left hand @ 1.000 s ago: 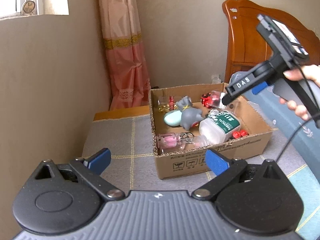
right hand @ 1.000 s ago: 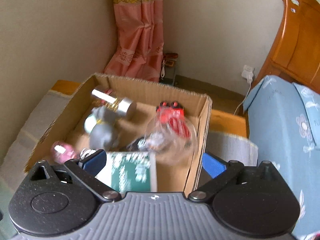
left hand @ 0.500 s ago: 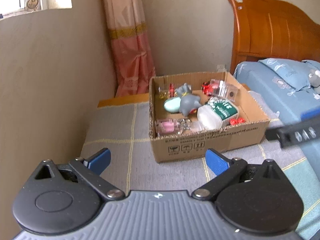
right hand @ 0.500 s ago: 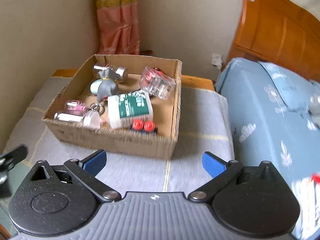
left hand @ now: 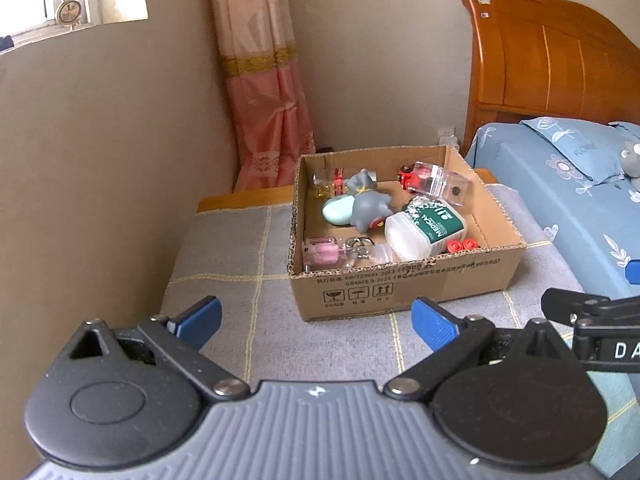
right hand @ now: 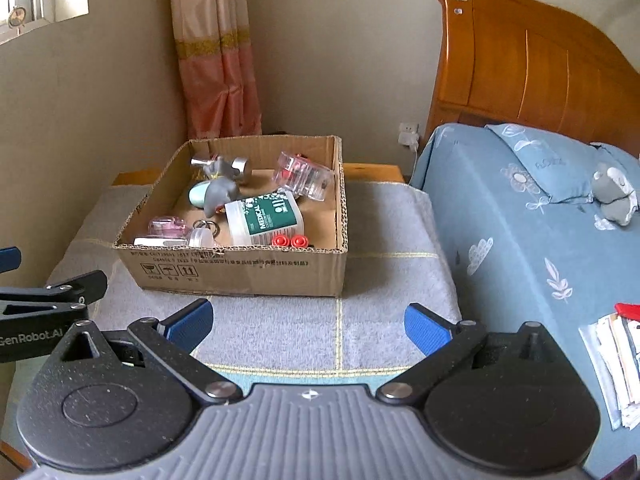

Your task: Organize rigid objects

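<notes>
Two hand-held grippers hover side by side above a grey checked cloth (right hand: pixel 384 240), both aimed forward at an open cardboard box (left hand: pixel 404 284) and both held back from it, near the front edge of the cloth. The left gripper (left hand: pixel 316 320) is level, its blue-padded fingers (left hand: pixel 200 316) spread wide with nothing between them. The right gripper (right hand: pixel 306 322) is likewise level, its jaws wide apart and empty; its black side also shows at the right edge of the left camera's view.

The box sits on the cloth beside a bed with a blue floral sheet (right hand: pixel 520 216), its long side facing the grippers. Inside lie several small objects. A white bottle with a green label (left hand: pixel 426 228) lies on its side, its long axis running diagonally from the front left to the back right of the box in the left camera's view. A grey toy figure (left hand: pixel 366 204) rests beside a mint-green oval piece (left hand: pixel 336 210). A clear plastic case holding a red item (left hand: pixel 436 180) lies near the back right corner. A pink item in clear plastic (left hand: pixel 320 250) lies at the front left, and two red caps (left hand: pixel 460 245) sit at the front right.
</notes>
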{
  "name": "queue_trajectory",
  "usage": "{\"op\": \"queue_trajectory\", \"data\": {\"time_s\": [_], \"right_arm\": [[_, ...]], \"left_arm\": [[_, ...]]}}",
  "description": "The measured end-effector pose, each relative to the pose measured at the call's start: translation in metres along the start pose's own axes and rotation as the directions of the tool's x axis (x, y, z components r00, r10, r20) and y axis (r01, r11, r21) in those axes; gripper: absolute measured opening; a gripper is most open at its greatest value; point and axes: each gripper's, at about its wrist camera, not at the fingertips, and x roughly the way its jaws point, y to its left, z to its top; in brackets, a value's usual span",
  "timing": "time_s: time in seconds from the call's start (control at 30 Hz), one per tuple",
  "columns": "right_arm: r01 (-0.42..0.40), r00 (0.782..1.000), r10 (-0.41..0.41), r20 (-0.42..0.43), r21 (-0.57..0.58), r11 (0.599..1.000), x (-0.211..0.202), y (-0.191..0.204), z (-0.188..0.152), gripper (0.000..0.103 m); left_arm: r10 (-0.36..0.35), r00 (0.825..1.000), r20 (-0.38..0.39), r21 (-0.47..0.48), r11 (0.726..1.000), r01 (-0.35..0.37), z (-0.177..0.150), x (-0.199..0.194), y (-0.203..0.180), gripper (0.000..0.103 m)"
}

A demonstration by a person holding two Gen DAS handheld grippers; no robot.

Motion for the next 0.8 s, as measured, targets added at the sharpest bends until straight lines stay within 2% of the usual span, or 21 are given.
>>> {"op": "queue_trajectory", "data": {"time_s": [0.8], "right_arm": [[0.006,1.000,-0.006,0.005,0.020,1.000,0.0010,-0.0020,-0.0019,0.103]], "left_arm": [[0.023,1.000,-0.006,0.000,1.000,-0.023,-0.0003,-0.0043,-0.0060,0.101]]}}
